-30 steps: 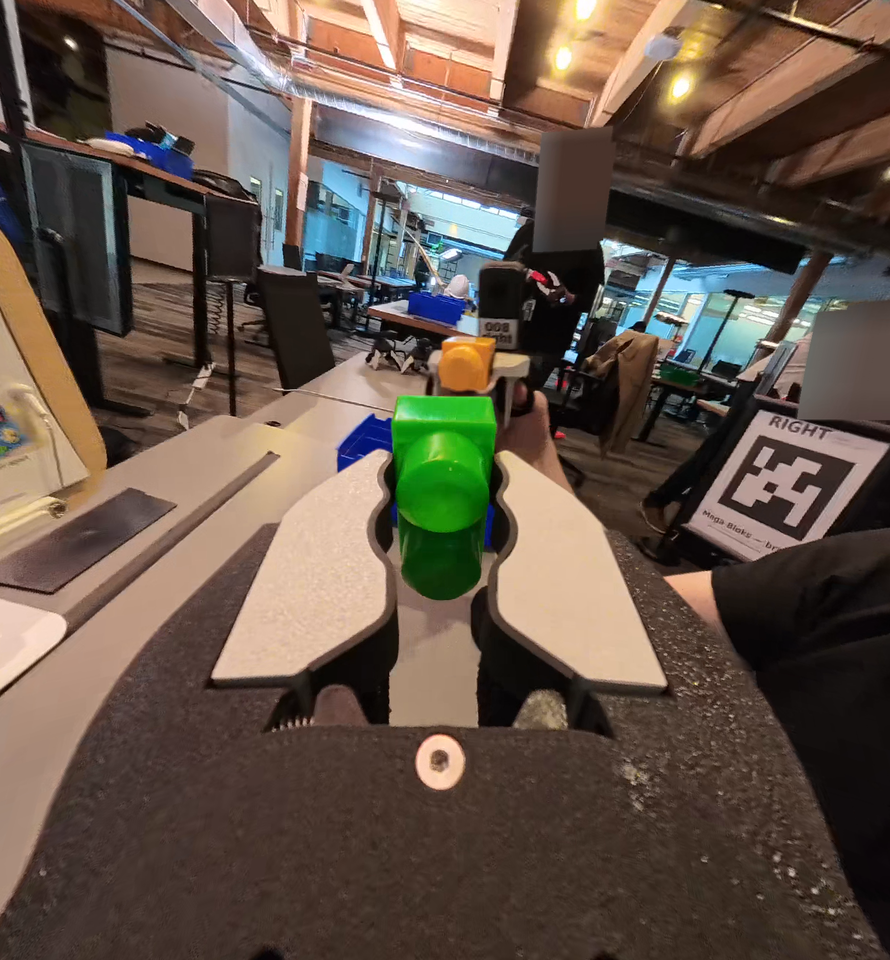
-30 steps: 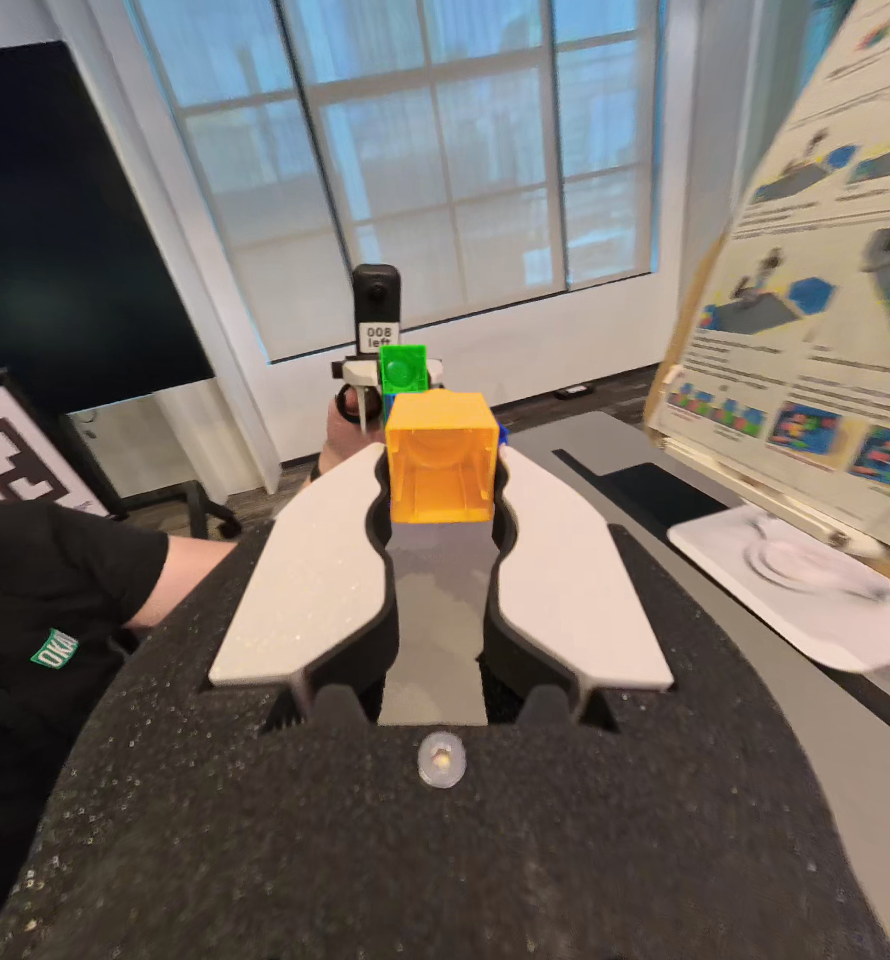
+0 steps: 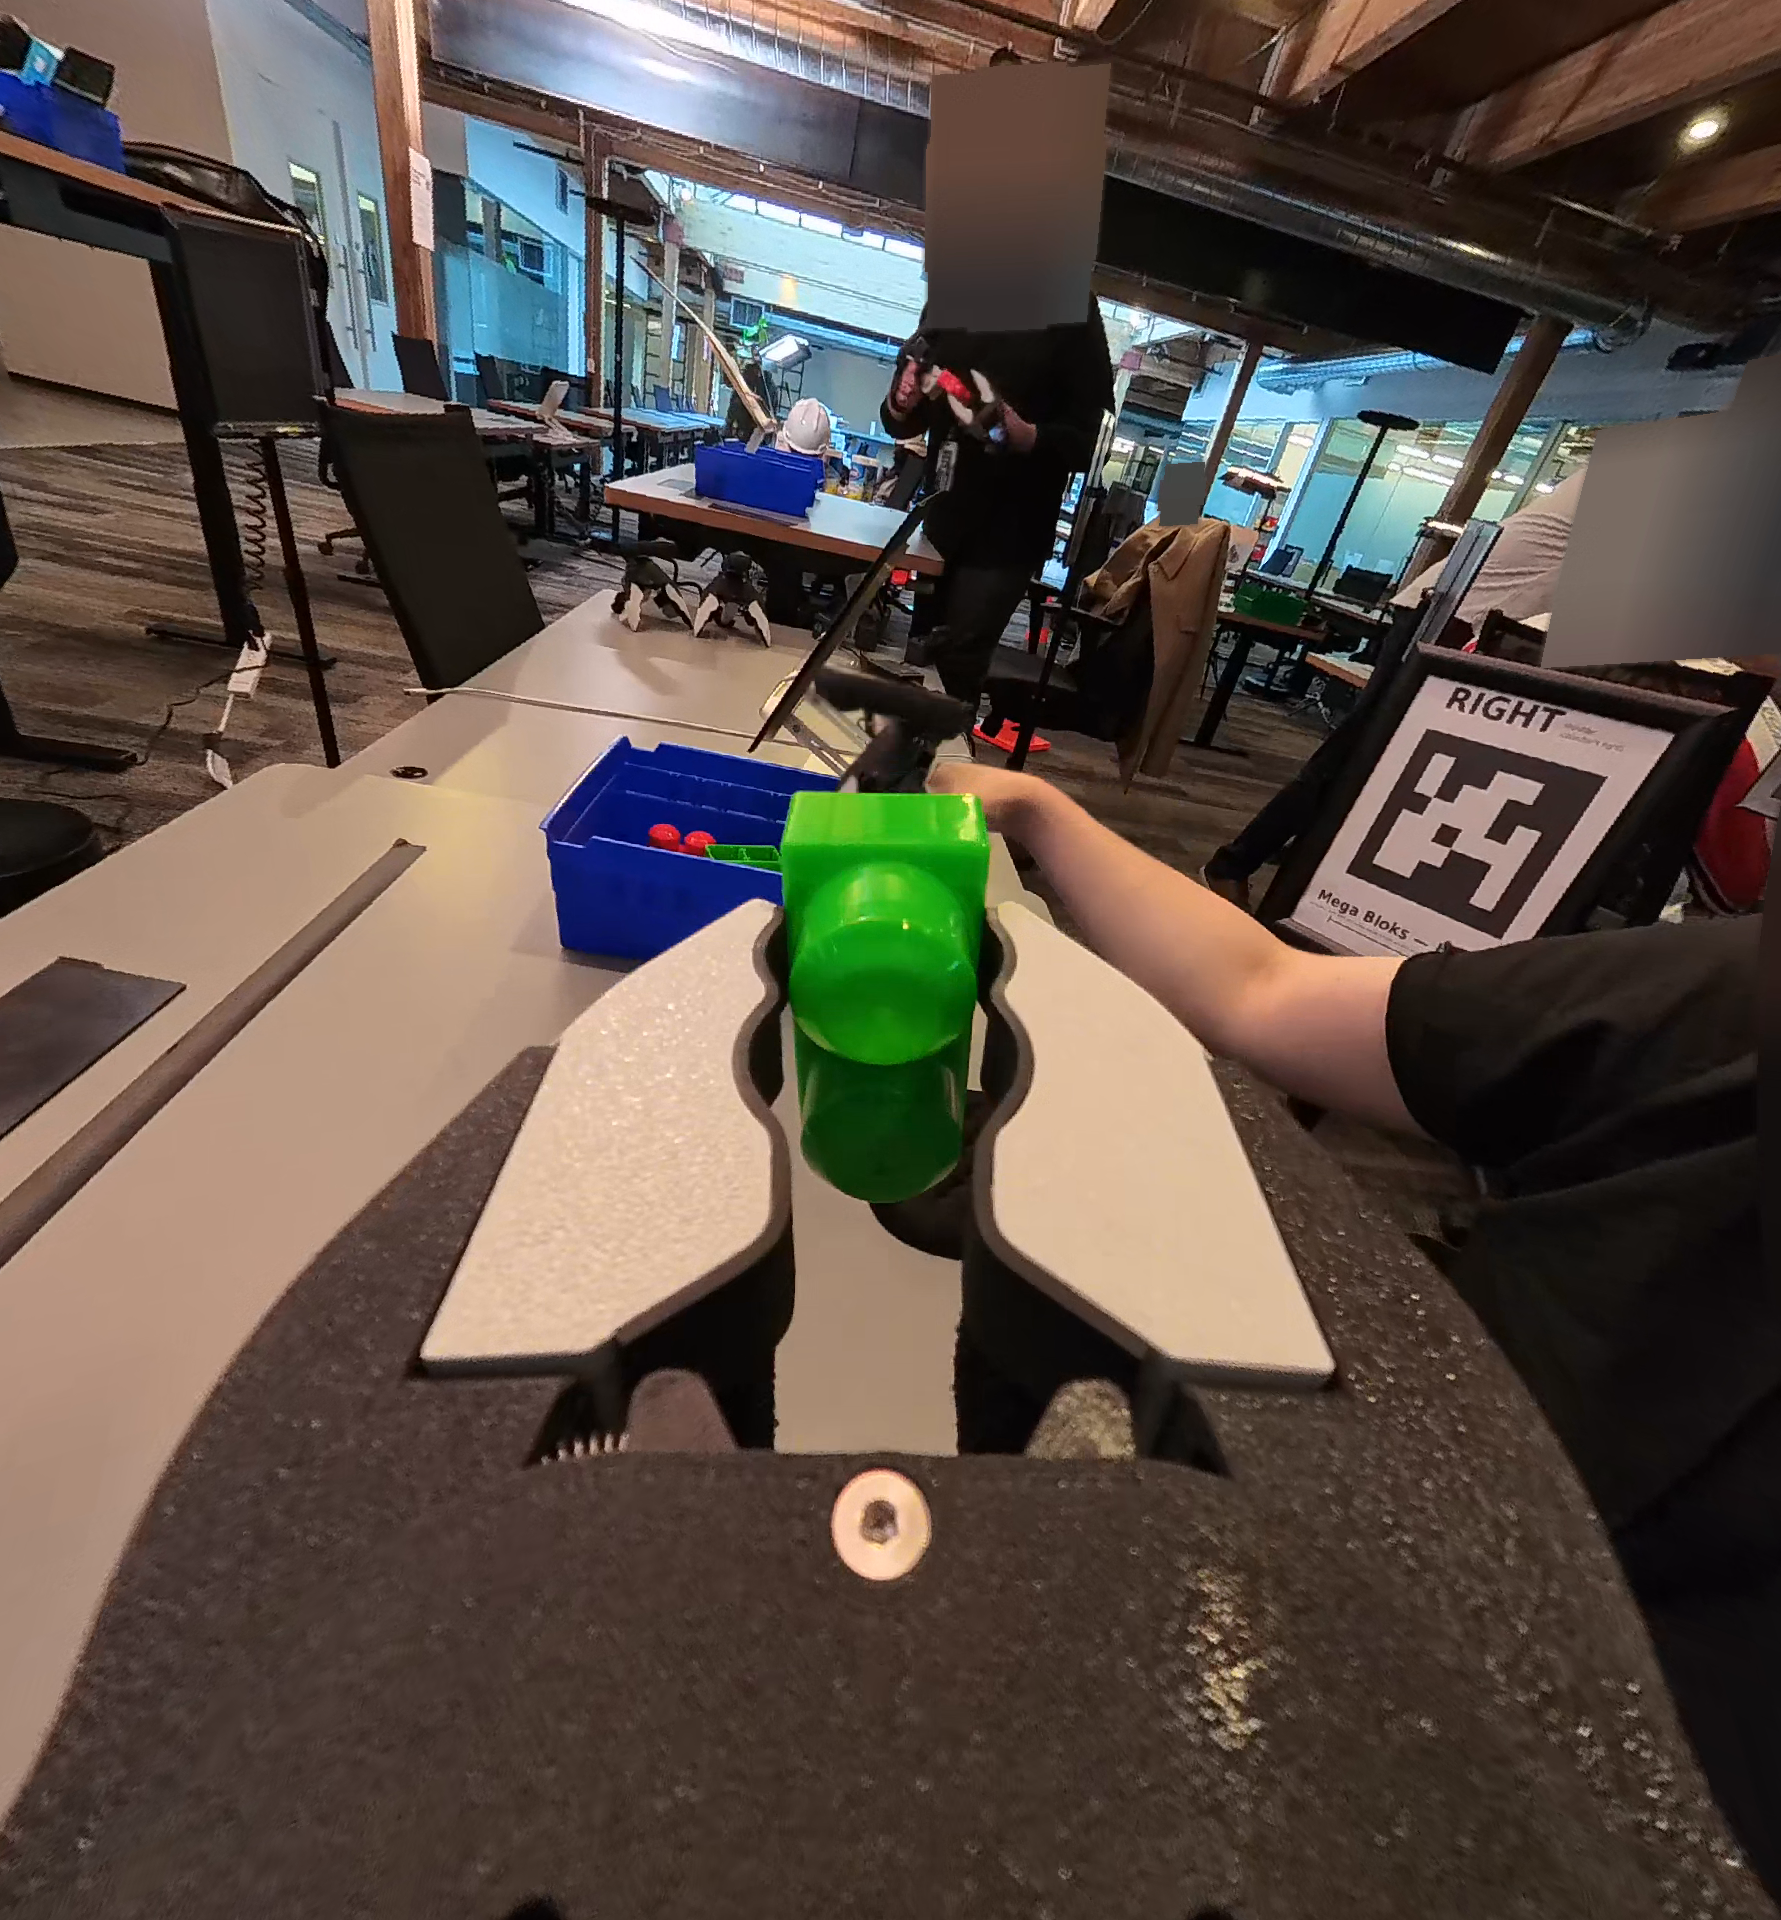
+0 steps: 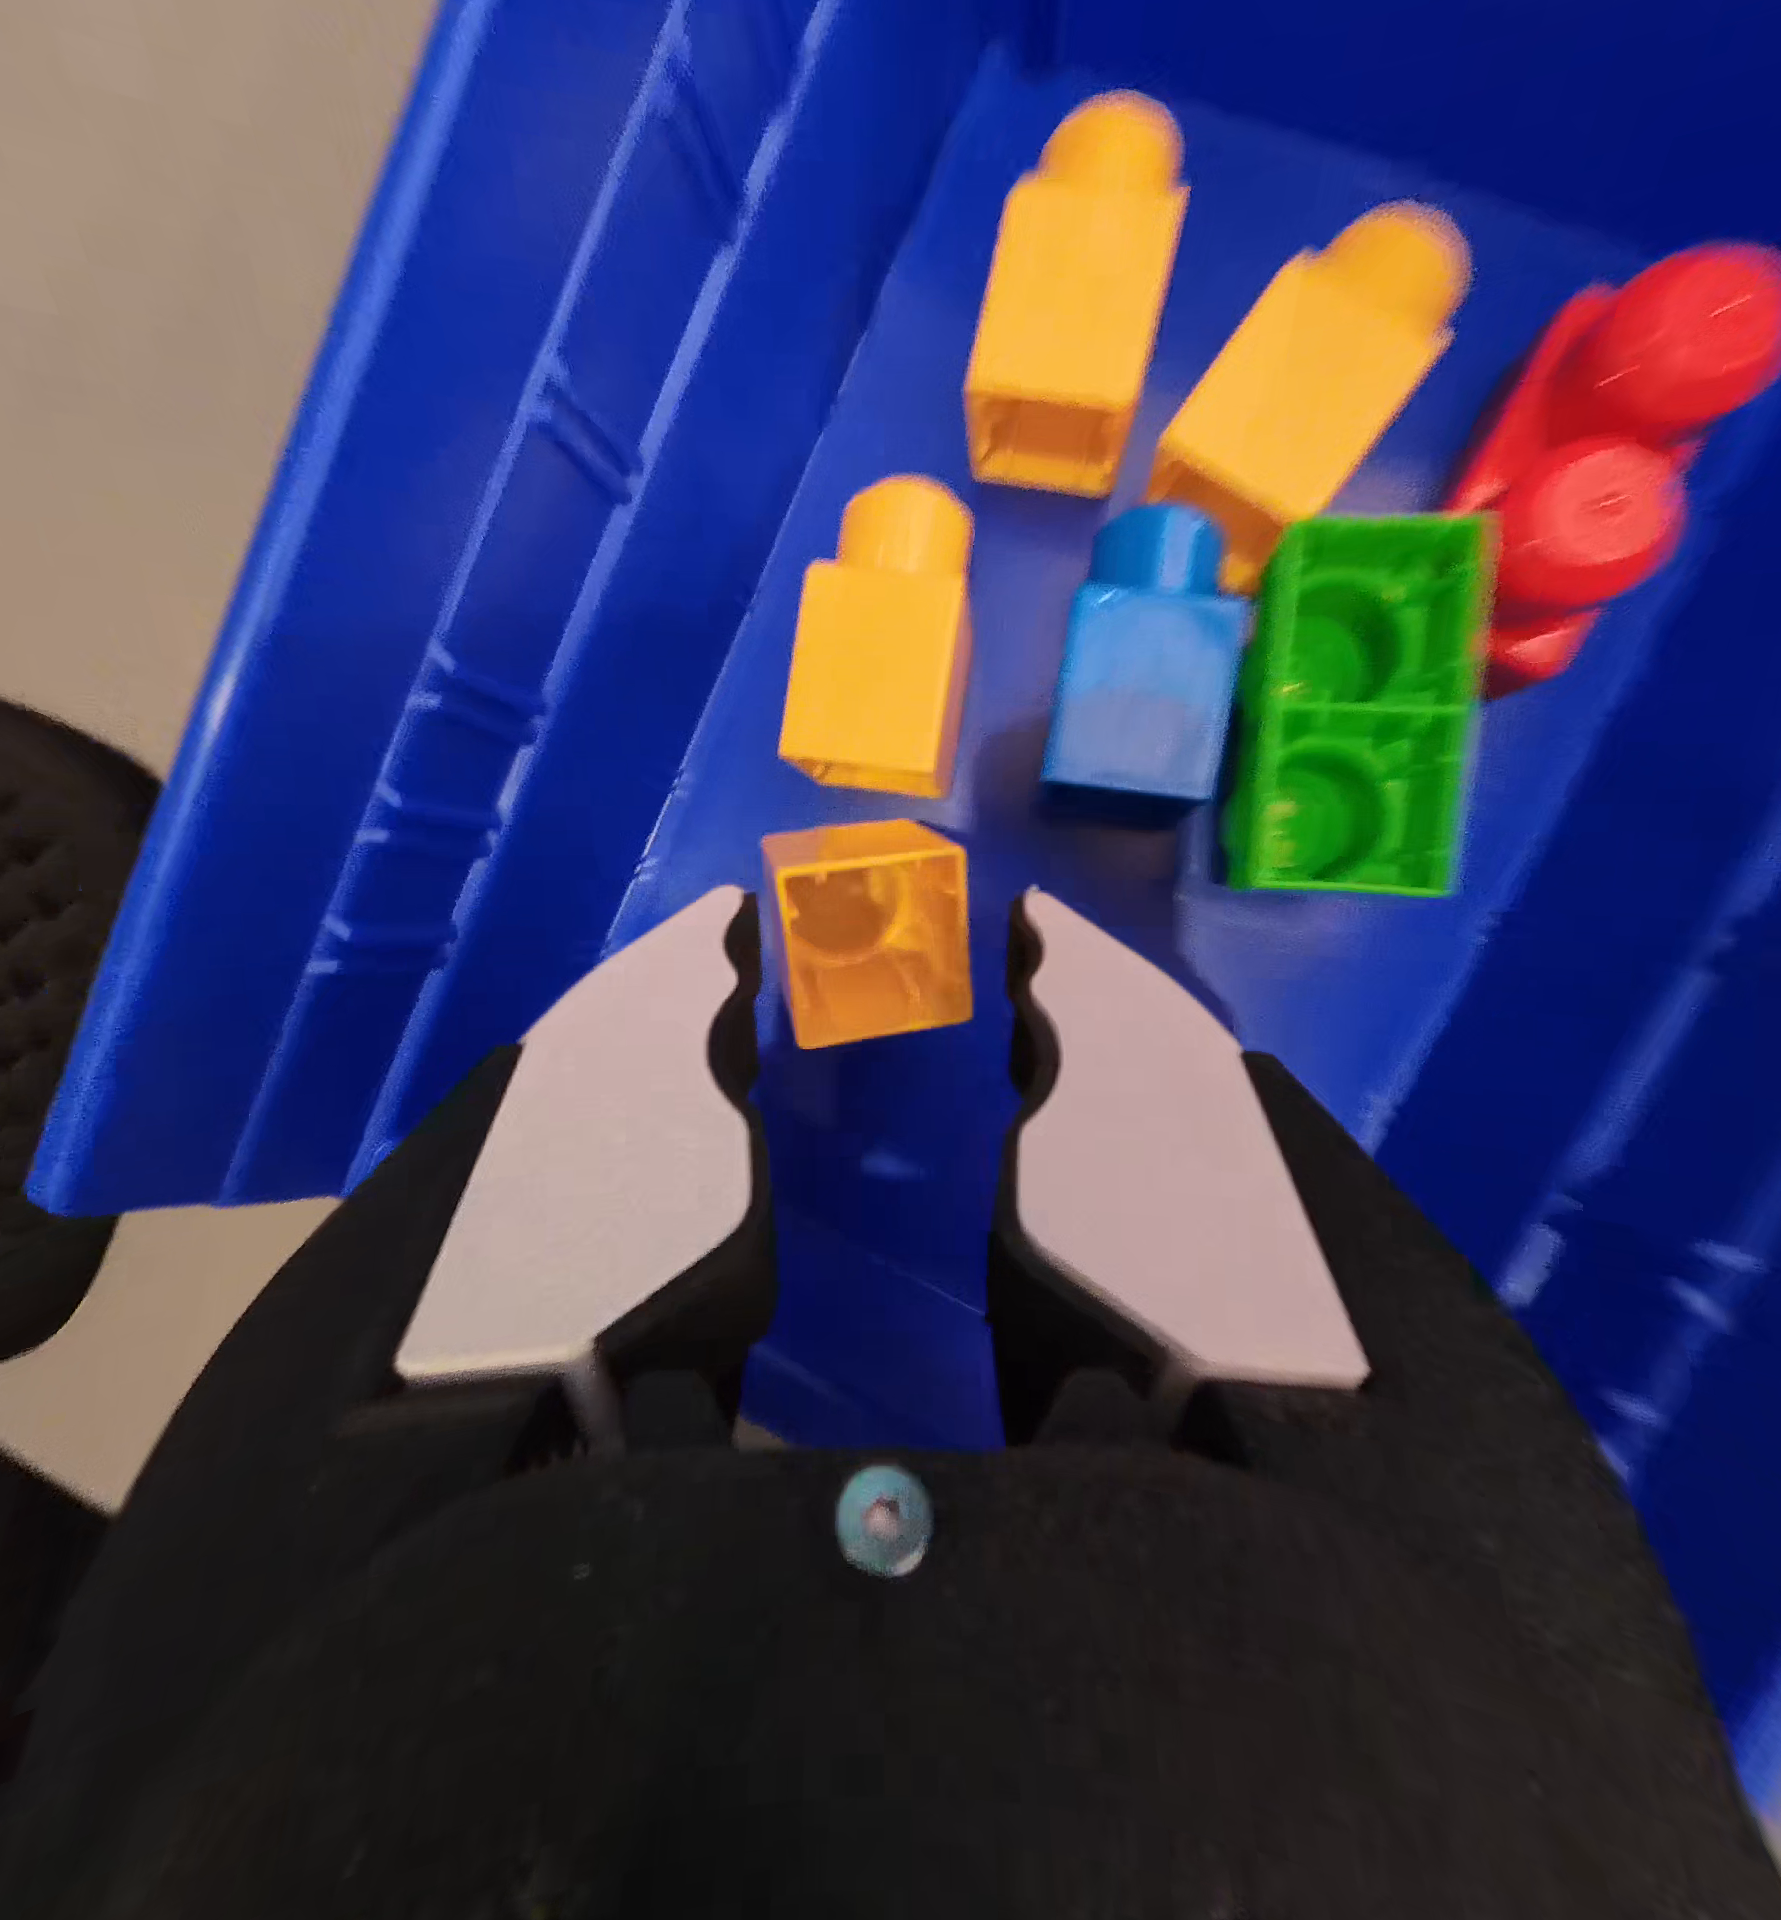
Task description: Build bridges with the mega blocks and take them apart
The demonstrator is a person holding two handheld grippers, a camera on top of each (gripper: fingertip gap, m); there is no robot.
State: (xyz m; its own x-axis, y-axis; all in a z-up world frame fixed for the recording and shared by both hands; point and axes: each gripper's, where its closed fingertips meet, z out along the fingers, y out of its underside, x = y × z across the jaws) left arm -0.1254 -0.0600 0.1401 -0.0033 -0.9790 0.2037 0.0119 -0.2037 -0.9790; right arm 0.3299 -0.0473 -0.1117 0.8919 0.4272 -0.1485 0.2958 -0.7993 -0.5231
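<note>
My left gripper (image 3: 881, 925) is shut on a green mega block (image 3: 881, 977), held above the grey table (image 3: 273, 1039) with its studs toward the camera. My right gripper (image 4: 881, 935) points down into the blue bin (image 4: 450, 623) with its jaws open. An orange block (image 4: 870, 930) sits between the fingertips with its hollow side up and a gap on its right side. Below it in the bin lie three orange blocks (image 4: 881, 644), a blue block (image 4: 1140, 686), a green two-stud block (image 4: 1353, 707) and a red block (image 4: 1634, 457). The bin also shows in the left wrist view (image 3: 616, 883), with the person's right arm (image 3: 1177, 935) reaching over it.
A framed marker sign (image 3: 1488, 821) stands at the table's right. A black strip (image 3: 24, 1049) and a groove lie on the left of the table. A person (image 3: 1000, 499) stands behind the far table. A black chair (image 4: 3, 935) is left of the bin.
My right gripper has swung from facing the left gripper down over the bin and opened around the orange block. The left gripper still holds the green block and now tilts lower.
</note>
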